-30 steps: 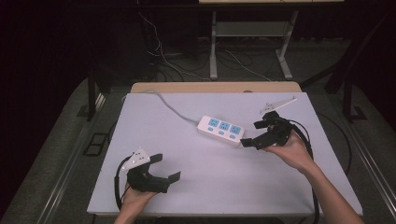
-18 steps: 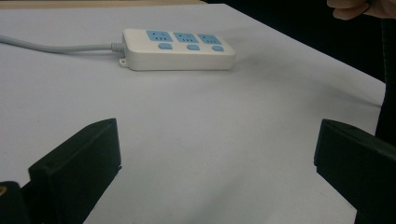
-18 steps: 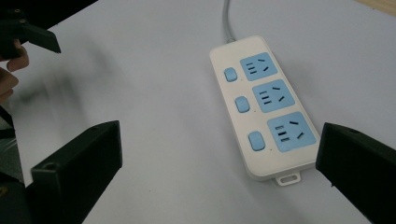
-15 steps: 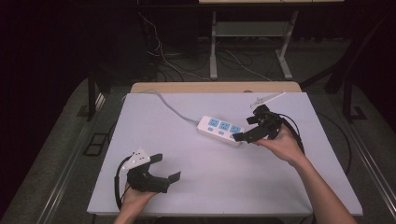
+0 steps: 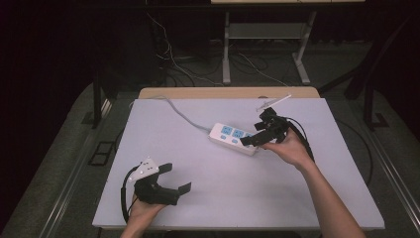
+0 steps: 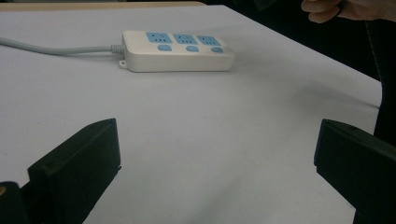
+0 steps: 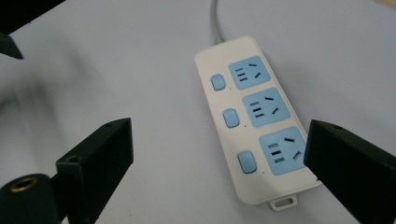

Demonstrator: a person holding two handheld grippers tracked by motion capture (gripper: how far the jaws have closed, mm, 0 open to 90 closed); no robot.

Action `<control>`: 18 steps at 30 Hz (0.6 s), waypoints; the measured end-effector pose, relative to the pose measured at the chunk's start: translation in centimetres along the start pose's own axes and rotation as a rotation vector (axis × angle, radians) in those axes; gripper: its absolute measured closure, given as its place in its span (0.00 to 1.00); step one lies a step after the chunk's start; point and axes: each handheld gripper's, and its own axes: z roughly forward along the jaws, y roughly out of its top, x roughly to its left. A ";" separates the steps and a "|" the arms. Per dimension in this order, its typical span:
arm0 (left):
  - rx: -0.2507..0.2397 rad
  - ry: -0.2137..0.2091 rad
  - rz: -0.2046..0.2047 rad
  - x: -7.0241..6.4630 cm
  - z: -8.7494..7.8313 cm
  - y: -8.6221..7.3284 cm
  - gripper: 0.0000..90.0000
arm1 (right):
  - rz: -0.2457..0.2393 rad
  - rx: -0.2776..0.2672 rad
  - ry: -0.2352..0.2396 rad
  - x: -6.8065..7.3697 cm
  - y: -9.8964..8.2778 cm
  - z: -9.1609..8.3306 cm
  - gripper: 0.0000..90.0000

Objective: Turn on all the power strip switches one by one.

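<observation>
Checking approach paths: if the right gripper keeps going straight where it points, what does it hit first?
Most likely the power strip. It lies straight ahead between the open jaws of the right gripper, near end closest. How much height is left above it I can't tell.

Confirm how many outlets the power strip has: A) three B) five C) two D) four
A: the right gripper view shows three blue outlets in a row on the power strip, each with a blue switch beside it.
</observation>
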 end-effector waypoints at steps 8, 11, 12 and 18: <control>-0.002 0.001 -0.002 0.0 0.0 0.0 0.00 | 0.032 0.021 0.024 -1.1 -0.2 0.8 0.39; -0.001 0.000 -0.002 0.0 0.0 0.0 0.00 | 0.032 0.025 0.016 -1.4 -0.3 1.1 0.47; 0.000 0.000 -0.001 0.0 0.0 0.0 0.00 | 0.032 0.027 0.014 -1.5 -0.3 1.2 0.51; 0.001 0.000 0.000 0.1 0.0 0.0 0.00 | 0.039 0.034 0.018 -2.1 -0.4 1.5 0.74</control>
